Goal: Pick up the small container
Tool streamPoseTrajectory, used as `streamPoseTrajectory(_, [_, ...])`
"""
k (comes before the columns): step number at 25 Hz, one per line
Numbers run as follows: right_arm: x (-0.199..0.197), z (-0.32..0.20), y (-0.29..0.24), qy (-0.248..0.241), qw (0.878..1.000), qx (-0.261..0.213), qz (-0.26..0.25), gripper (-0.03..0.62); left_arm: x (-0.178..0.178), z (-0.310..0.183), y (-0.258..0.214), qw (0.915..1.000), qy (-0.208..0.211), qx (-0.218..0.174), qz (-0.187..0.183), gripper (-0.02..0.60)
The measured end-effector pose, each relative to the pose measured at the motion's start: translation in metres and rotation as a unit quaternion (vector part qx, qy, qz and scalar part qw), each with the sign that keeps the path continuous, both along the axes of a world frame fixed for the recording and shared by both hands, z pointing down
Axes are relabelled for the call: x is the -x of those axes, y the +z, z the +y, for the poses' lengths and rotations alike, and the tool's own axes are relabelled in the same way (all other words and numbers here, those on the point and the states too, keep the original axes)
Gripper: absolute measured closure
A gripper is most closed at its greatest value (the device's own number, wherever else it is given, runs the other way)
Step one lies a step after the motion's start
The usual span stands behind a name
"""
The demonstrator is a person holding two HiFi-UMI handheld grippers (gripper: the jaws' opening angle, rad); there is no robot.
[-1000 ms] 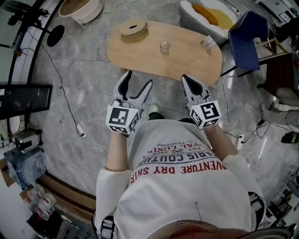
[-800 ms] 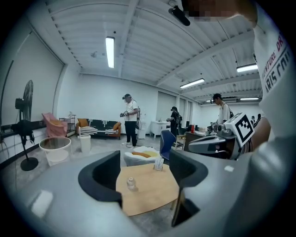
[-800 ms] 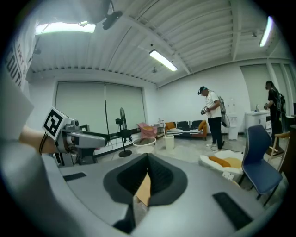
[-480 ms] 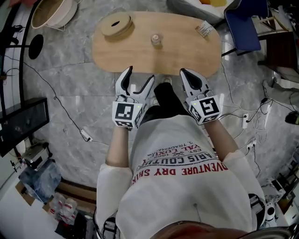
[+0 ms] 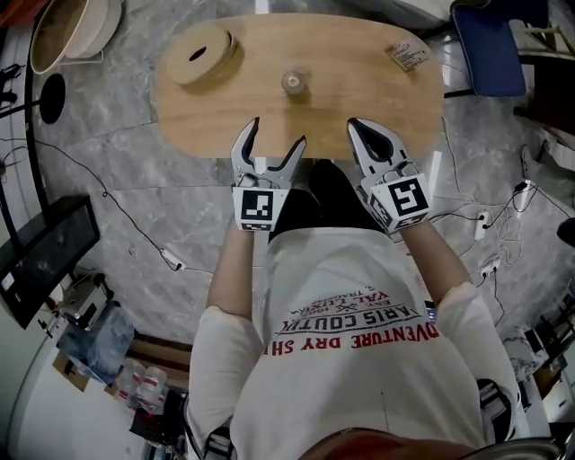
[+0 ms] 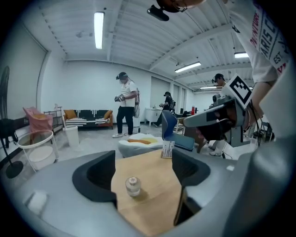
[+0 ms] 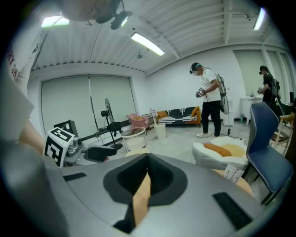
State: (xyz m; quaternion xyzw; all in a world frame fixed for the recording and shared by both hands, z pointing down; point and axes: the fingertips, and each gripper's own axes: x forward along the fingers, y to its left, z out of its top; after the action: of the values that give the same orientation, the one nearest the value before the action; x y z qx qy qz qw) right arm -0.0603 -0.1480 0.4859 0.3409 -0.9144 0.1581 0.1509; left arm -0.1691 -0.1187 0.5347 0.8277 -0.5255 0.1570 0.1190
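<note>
The small container (image 5: 292, 84) is a clear little jar with a pale lid. It stands upright in the middle of the oval wooden table (image 5: 359, 99). My left gripper (image 5: 274, 137) hovers at the table's near edge, short of the jar. Its jaws are opening and hold nothing. In the left gripper view the jar (image 6: 132, 186) shows ahead in the gap of the left gripper (image 6: 143, 169), well beyond the tips. My right gripper (image 5: 367, 128) hangs over the near edge to the jar's right, shut and empty. In its own view the right gripper (image 7: 145, 173) shows only a thin slit.
A round wooden spool (image 5: 199, 54) lies at the table's far left and a small printed card (image 5: 407, 56) at its far right. A blue chair (image 5: 499, 45) stands beyond the right end and a basket (image 5: 63, 27) at the top left. Cables run over the floor. People stand far across the room.
The table has come nearer: both grippers now reach its near edge instead of hanging over the floor. The left jaws have spread a little wider.
</note>
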Motion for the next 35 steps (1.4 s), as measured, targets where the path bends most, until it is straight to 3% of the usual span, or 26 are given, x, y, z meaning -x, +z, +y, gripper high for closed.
streamPoseTrajectory(7, [0.002, -0.035, 0.085, 0.008, 0.999, 0.031, 0.028, 0.588, 0.006, -0.043, 0.118, 0.997, -0.028, 0.07, 0.018, 0.18])
streamPoseTrajectory(19, [0.006, -0.064, 0.191, 0.048, 0.997, 0.047, 0.04, 0.588, -0.009, -0.102, 0.253, 0.9969, -0.008, 0.077, 0.008, 0.146])
streamPoseTrajectory(22, [0.006, -0.071, 0.206, 0.067, 0.996, 0.048, 0.034, 0.588, -0.015, -0.113, 0.275, 0.9975, 0.002, 0.071, -0.002, 0.146])
streamPoseTrajectory(27, [0.001, -0.072, 0.231, 0.083, 0.994, 0.06, 0.035, 0.588, -0.016, -0.118, 0.295, 0.9945, -0.009, 0.088, -0.056, 0.149])
streamPoseTrajectory(35, [0.004, -0.065, 0.243, 0.077, 0.994, 0.07, 0.043, 0.588, -0.006, -0.127, 0.295, 0.9924, -0.064, 0.087, -0.059, 0.166])
